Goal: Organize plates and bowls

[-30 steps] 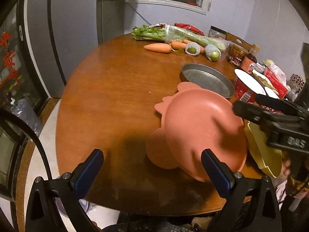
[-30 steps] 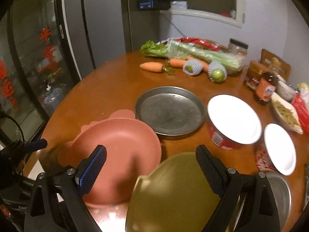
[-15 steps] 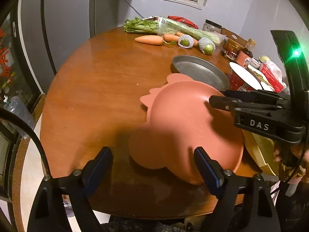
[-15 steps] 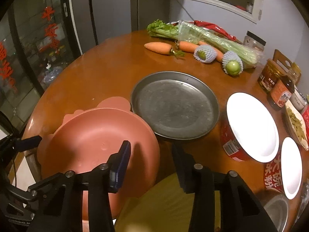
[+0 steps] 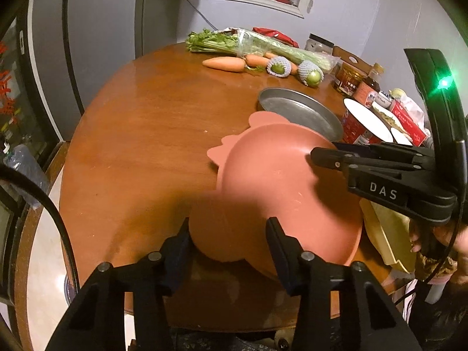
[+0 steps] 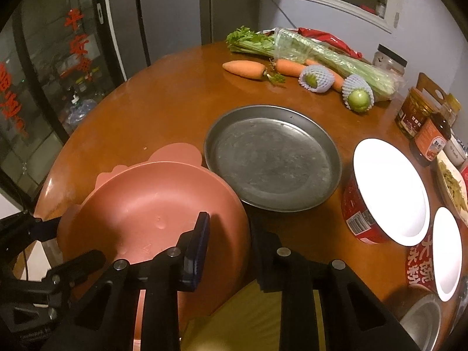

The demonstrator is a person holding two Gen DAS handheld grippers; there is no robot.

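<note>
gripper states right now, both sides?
Left gripper: jaws just closing, shut on the pink plate at its round tab.
Right gripper: just closed, shut on the same plate's rim.

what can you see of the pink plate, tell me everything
The pink plate is round, matte and plastic-looking, shallow and empty, with ear-like tabs and a scalloped bump on its rim. It lies near the front edge of the wooden table, its far rim overlapping the metal pan. The right gripper has just closed on its rim; the left gripper has been closing around the near tab, contact unclear. A yellow bowl is beside it.
</note>
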